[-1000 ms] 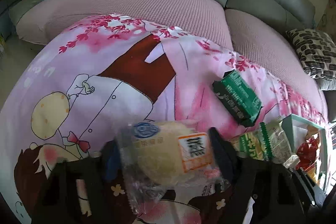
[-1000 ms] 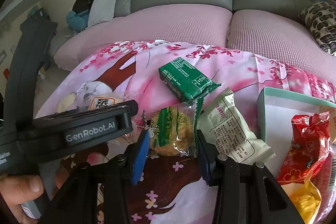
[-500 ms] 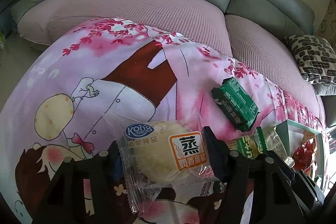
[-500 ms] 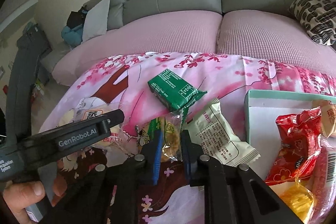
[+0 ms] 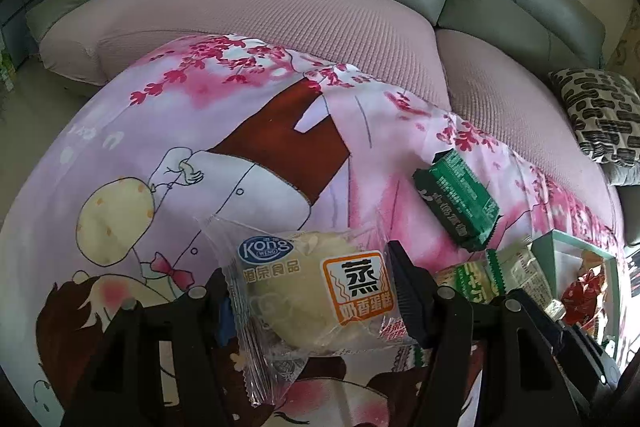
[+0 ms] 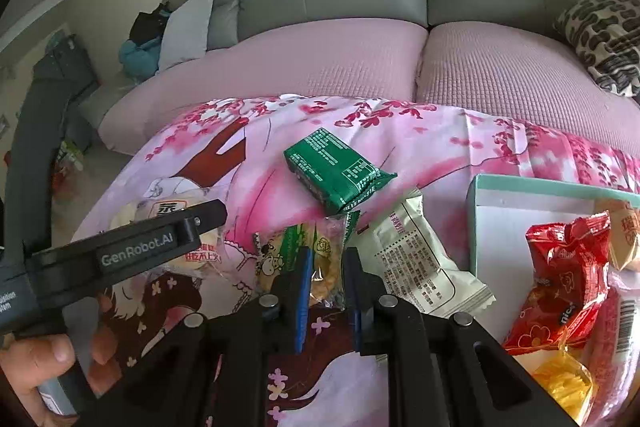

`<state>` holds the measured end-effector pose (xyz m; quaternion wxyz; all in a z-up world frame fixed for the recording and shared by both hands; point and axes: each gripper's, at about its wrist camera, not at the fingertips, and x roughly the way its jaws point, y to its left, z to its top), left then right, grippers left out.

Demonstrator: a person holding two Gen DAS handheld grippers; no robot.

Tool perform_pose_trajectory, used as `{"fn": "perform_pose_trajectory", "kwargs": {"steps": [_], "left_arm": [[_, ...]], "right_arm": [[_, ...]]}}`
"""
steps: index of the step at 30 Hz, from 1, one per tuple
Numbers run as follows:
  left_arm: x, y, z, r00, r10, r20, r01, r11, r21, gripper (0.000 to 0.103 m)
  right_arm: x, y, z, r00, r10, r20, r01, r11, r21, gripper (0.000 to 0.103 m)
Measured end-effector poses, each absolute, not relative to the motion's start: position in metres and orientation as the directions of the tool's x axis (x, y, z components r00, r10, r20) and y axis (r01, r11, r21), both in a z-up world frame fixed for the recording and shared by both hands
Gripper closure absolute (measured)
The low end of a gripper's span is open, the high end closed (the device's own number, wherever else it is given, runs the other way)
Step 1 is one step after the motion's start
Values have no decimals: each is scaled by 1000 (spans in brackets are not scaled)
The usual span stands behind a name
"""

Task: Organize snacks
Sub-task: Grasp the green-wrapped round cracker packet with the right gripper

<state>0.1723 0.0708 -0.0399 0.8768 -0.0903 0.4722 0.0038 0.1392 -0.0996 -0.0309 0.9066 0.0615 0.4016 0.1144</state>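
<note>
Left gripper [image 5: 312,291] clamped on the steamed cake packet [image 5: 316,291], near the cloth-covered surface's [image 5: 200,131] front edge. Right gripper [image 6: 325,281] clamped on the clear cookie packet [image 6: 308,259]. Green packet [image 6: 334,171] mid-surface; teal box [image 6: 520,187] at right edge.

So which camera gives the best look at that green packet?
The right wrist view: the green packet lies whole, near the middle, its white print facing up. In the left wrist view it sits off to the right, more angled and darker.

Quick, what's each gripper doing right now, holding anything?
Left gripper: closed on the steamed cake packet.
Right gripper: closed on the small cookie packet.
</note>
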Motion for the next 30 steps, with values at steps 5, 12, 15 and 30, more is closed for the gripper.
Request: {"fn": "perform_pose_trajectory", "kwargs": {"steps": [5,12,15,30], "left_arm": [[171,76,-40,546,-38,-837,-104,988,-112,37],[169,89,-39,542,-21,-840,-130,986,-109,37],[169,91,-40,539,-28,-842,-131,985,-116,37],[171,86,-44,529,-19,-848,-117,989,-95,35]], "right_arm": [[138,-88,-31,654,268,-707,-204,963,176,41],[135,-61,-37,669,157,-727,-234,972,-5,36],[135,-54,-41,676,117,-727,-238,969,-65,36],[135,-39,-51,692,44,-721,-240,955,-172,29]]}}
